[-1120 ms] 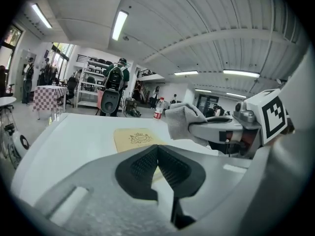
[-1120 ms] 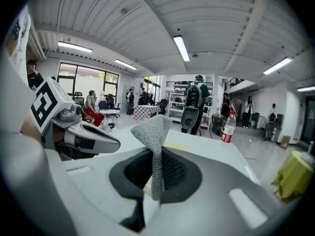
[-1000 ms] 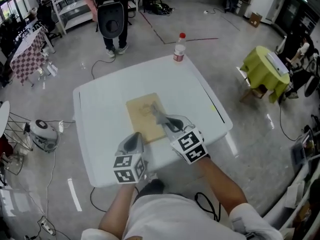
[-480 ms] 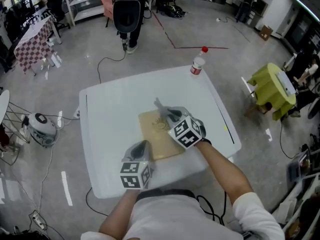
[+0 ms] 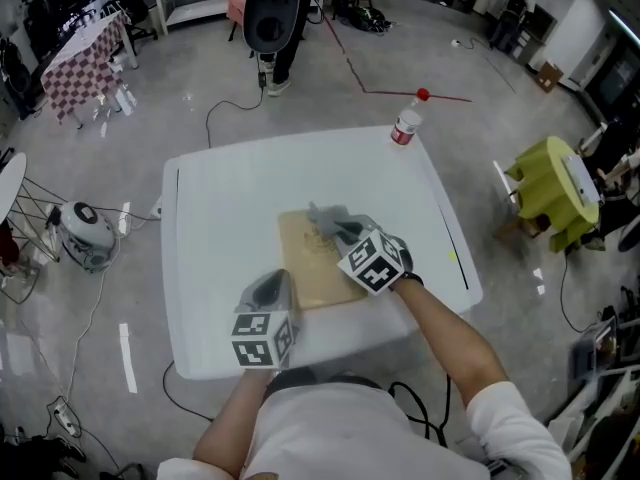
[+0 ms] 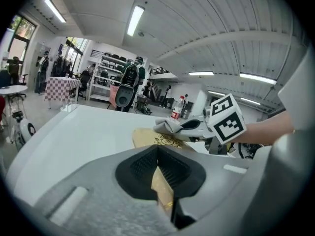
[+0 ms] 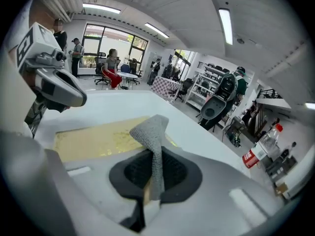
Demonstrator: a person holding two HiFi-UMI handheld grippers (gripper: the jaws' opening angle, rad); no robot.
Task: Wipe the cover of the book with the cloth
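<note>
A tan book [image 5: 308, 270] with a gold emblem lies flat in the middle of the white table [image 5: 225, 208]. My right gripper [image 5: 342, 231] is shut on a grey cloth [image 5: 324, 215], which rests over the book's far right part. In the right gripper view the cloth [image 7: 151, 132] stands up out of the jaws above the cover [image 7: 91, 139]. My left gripper [image 5: 275, 286] sits at the book's near left edge. The left gripper view shows a tan strip of the book [image 6: 161, 186] pinched between its jaws, with the cloth [image 6: 166, 127] beyond.
A red-capped plastic bottle [image 5: 406, 126] stands at the table's far right corner. A person with a black backpack [image 5: 272, 18] stands beyond the table. A yellow-green covered stand [image 5: 555, 193] is to the right, and a small fan [image 5: 85, 236] and cables lie on the floor at left.
My right gripper has carried the cloth from the book's right side towards its far end. The left gripper has stayed at the near left edge. The head view shifted.
</note>
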